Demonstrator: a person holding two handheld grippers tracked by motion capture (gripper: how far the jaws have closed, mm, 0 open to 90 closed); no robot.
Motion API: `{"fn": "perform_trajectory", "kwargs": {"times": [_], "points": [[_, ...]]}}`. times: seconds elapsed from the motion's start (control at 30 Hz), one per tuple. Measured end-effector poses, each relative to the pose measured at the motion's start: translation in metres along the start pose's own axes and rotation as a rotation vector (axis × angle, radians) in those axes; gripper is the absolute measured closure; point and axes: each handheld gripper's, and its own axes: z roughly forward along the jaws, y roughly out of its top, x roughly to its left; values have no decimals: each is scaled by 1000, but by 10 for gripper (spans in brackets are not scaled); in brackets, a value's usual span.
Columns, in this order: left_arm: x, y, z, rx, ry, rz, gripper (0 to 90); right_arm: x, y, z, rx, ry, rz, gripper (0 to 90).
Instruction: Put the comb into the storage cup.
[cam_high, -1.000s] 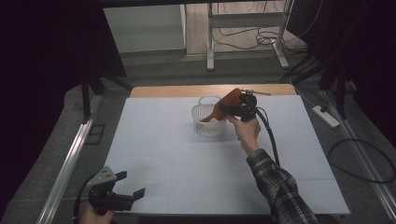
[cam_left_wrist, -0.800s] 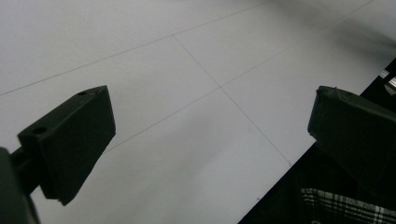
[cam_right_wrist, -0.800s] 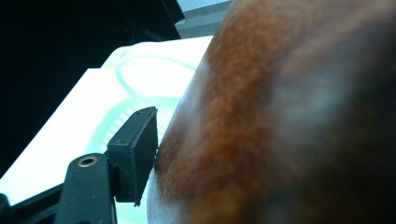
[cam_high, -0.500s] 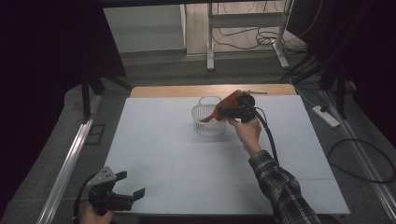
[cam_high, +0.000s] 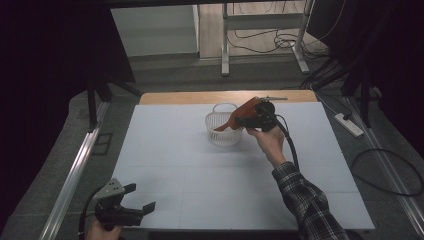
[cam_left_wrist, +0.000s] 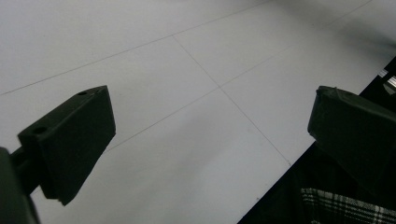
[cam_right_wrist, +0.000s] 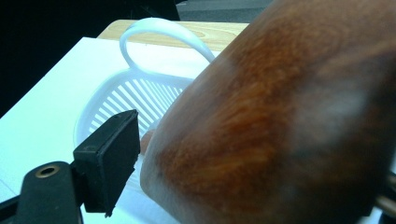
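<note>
White table (cam_high: 165, 150), dim room: brown wooden piece (cam_high: 239, 116) leaning into white basket (cam_high: 223, 131).
Right gripper (cam_high: 250, 120) over the basket rim; jaws have just been opening, piece sits between them, left pad (cam_right_wrist: 112, 149) just off the wood. Left gripper (cam_high: 137, 200) spread apart, nothing in it, near table edge.

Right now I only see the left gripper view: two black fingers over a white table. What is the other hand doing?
Observer: The right gripper hovers at a white basket in the middle of the table.
Operator: Is anything in that gripper?
Observer: A brown wooden piece sits between its fingers, slanting down into the basket.
Operator: Is it gripped tight?
Observer: It seems not. The fingers have just been opening, and the near finger stands just off the wood.
</note>
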Motion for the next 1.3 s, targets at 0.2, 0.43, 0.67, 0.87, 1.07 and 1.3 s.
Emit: {"fn": "perform_trajectory", "kwargs": {"times": [0.2, 0.43, 0.67, 0.87, 1.07, 1.3], "points": [[0, 0, 0, 0, 0, 0, 12, 0, 0, -4, 7, 22, -21, 135], [0, 0, 0, 0, 0, 1, 12, 1, -2, -11, 23, 38, -62, 101], [0, 0, 0, 1, 0, 2, 12, 1, -9, -15, 42, 43, -111, 75], [0, 0, 0, 1, -1, 3, 12, 3, -11, -16, 52, 51, -130, 58], [0, 0, 0, 0, -2, 3, 12, 4, -13, -17, 55, 56, -146, 39], [-1, 0, -1, -7, 19, -3, 2, 2, -16, -19, 73, 66, -157, 30]]}}
